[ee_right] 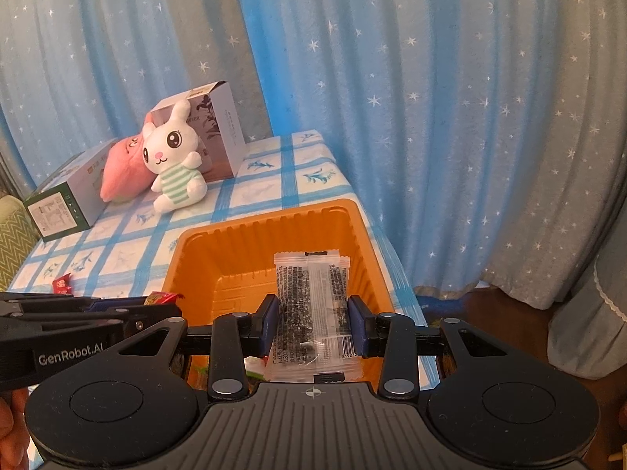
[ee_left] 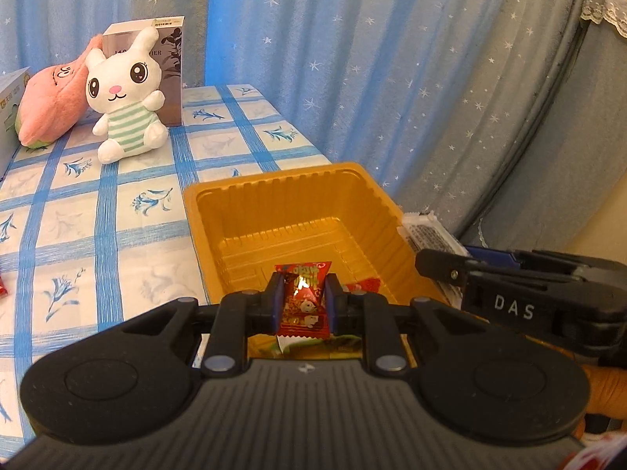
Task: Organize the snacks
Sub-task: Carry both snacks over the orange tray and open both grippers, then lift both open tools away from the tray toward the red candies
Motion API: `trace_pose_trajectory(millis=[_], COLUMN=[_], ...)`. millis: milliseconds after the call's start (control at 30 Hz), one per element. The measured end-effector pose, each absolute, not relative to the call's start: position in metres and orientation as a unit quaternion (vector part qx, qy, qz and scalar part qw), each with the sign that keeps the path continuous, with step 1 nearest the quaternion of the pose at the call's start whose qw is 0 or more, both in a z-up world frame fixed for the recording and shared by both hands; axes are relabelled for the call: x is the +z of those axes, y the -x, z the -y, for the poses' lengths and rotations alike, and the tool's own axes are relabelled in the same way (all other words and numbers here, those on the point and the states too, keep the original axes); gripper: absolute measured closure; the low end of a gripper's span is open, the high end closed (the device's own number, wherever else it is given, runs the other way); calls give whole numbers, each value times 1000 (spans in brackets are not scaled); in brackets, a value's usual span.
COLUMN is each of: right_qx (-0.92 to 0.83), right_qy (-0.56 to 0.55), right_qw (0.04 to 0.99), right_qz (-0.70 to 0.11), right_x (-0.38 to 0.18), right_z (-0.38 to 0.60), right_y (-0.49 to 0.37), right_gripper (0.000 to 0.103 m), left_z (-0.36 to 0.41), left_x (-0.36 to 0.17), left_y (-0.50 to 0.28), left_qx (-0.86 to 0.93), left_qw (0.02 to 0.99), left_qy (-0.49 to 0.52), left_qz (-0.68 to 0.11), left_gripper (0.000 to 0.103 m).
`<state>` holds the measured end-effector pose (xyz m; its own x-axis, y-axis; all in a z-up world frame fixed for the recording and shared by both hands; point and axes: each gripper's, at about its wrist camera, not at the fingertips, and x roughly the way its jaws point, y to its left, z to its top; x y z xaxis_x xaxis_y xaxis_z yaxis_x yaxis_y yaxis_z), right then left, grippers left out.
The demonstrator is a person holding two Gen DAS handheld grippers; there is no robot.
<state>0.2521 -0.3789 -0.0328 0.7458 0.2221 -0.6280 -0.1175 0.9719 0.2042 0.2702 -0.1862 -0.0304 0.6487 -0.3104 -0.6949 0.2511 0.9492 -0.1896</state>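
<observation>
A red candy (ee_left: 303, 297) is clamped between the pads of the left tool (ee_left: 302, 300). A clear packet (ee_right: 311, 313) with black print is clamped in the right tool (ee_right: 312, 319). Both tools are held over the near edge of the orange tray (ee_left: 290, 192), which stands on the bench (ee_left: 98, 211) at its right-hand side.

The tray's open well lies directly ahead of and below each tool, so the coming release is judged to depend on a short forward and downward travel. The packet's long axis runs along the fingers, pointing into the tray; its far end already overhangs the well. The left tool is positioned nearer the tray's left wall, the right tool nearer its right wall.

Another red candy (ee_right: 62, 285) lies on the bench, left of the tray and apart from it.

Legible writing: "DAS" on the right tool's side in the left view; "GenRobot.AI" on the left tool's side in the right view. The packet's print and barcode digits cannot be read reliably. The candy's lettering is too small to tell.
</observation>
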Motion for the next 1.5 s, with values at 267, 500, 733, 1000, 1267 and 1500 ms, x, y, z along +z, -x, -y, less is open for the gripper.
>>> trace_pose_trajectory(millis=[267, 500, 733, 1000, 1267, 1500], right_qx=[89, 88, 93, 95, 95, 92], right_qy=[-77, -80, -86, -87, -115, -136], right_qw=[930, 928, 927, 930, 928, 916], right_qz=[-349, -354, -353, -345, -341, -366], right_x=[-36, -40, -37, -37, -33, -31], right_z=[382, 382, 378, 377, 387, 383], right_y=[-261, -261, -264, -278, -268, -233], right_gripper=[64, 64, 64, 64, 63, 49], left_z=[188, 170, 160, 152, 137, 122], left_x=[-35, -41, -46, -44, -39, -33], left_y=[-287, -275, -263, -254, -236, -207], left_qx=[-144, -129, -125, -116, -107, -100], left_qw=[912, 910, 908, 911, 913, 912], left_qy=[28, 34, 41, 46, 68, 82], left_qz=[-383, -392, -399, -393, -388, -389], left_gripper=[67, 65, 62, 59, 55, 49])
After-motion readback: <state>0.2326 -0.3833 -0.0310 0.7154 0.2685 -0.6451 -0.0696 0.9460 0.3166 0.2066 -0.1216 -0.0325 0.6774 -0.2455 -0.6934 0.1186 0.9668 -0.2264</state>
